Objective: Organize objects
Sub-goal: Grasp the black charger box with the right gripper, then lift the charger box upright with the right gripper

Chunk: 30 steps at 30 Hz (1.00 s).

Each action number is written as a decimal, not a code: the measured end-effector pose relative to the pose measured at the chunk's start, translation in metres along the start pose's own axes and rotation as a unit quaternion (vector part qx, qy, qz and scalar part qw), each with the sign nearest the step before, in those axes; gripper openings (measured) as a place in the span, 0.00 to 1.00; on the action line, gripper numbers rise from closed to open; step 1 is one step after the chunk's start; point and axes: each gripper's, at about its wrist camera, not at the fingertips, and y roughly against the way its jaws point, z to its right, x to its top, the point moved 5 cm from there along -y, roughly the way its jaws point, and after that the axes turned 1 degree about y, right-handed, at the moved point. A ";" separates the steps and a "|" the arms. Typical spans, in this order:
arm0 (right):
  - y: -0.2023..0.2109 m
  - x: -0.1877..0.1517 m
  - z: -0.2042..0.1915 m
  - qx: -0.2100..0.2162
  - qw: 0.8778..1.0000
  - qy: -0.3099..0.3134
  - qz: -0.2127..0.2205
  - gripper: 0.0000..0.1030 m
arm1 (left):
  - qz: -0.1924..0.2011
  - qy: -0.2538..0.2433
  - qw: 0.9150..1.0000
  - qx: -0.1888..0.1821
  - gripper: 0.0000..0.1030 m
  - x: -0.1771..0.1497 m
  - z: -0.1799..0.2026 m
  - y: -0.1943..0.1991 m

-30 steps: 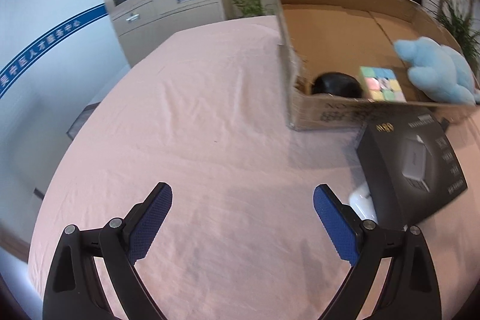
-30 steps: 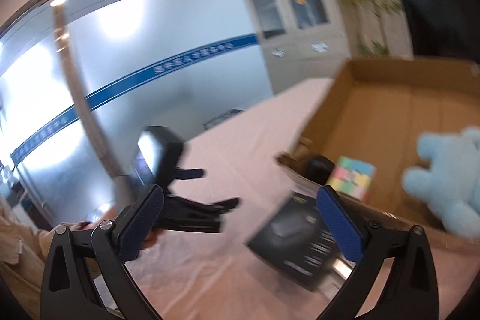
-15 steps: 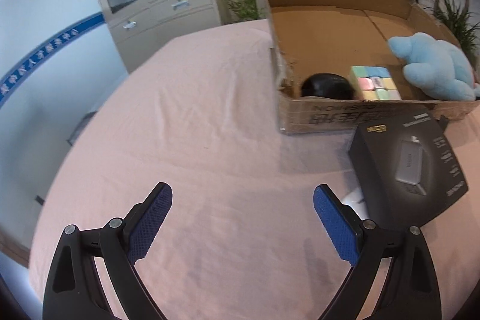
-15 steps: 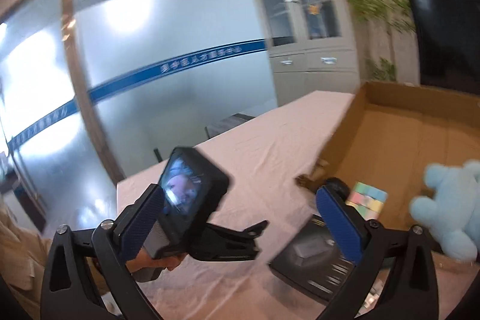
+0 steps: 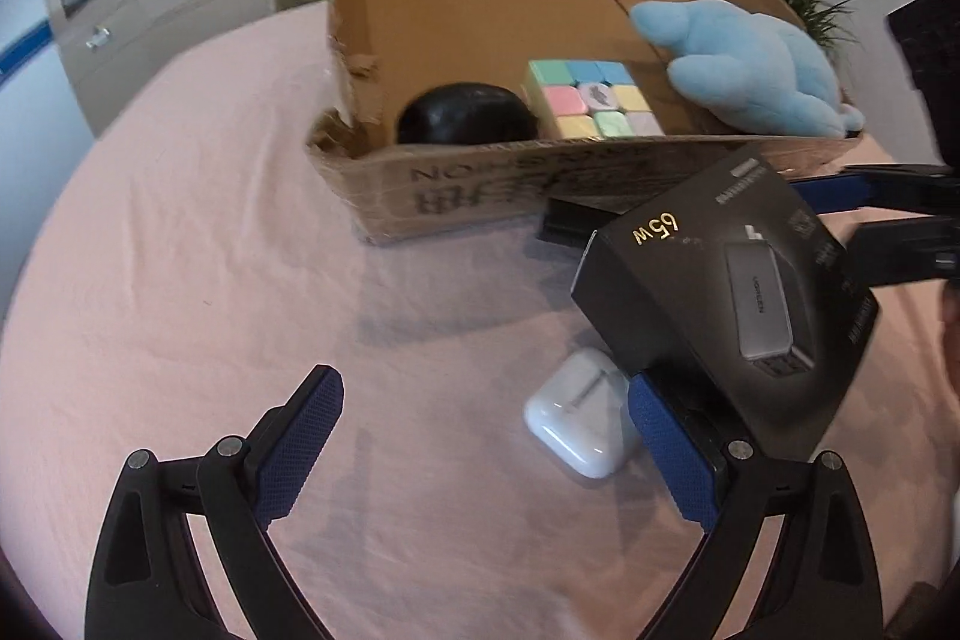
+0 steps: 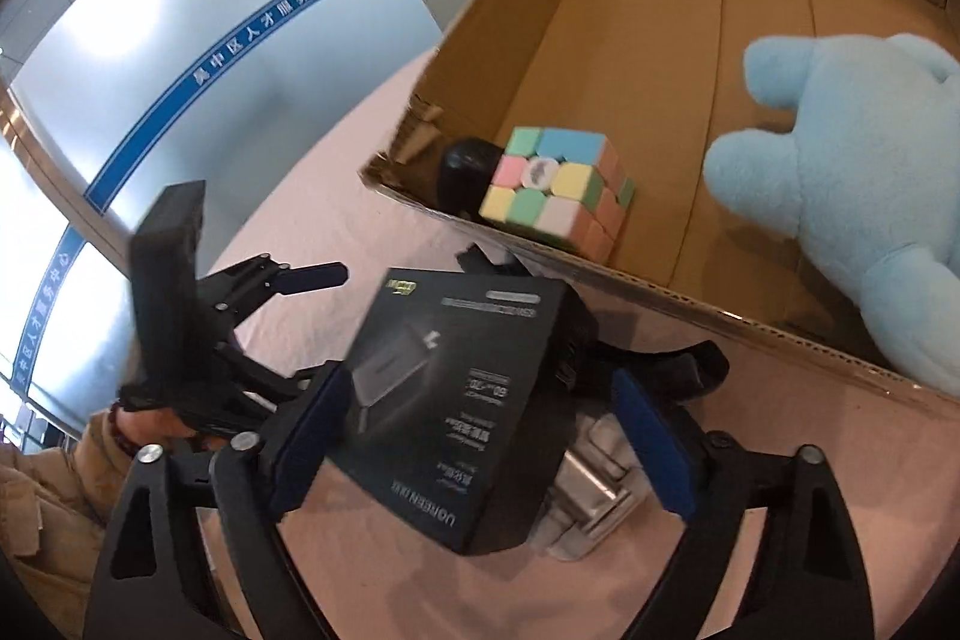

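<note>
Cardboard box (image 5: pixel 456 196) — three items inside.

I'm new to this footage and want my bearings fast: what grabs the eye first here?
The black charger box, tilted between the open fingers of the right gripper, just in front of the cardboard box. Inside that box sit a pastel puzzle cube, a black rounded object and a blue plush toy. A white earbud case lies on the pink tablecloth near the open left gripper.
</note>
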 end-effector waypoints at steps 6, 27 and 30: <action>0.000 0.000 0.006 0.029 0.999 0.020 -0.008 0.76 | -0.016 0.004 0.998 -0.067 0.94 -0.015 0.005 0.011; 0.008 -0.018 0.008 0.015 1.000 0.012 0.022 0.51 | -0.065 -0.009 0.961 -0.270 0.97 -0.036 0.087 0.011; 0.010 -0.026 -0.001 0.005 1.000 0.018 0.023 0.51 | -0.069 0.023 0.951 -0.302 0.97 -0.042 0.087 0.013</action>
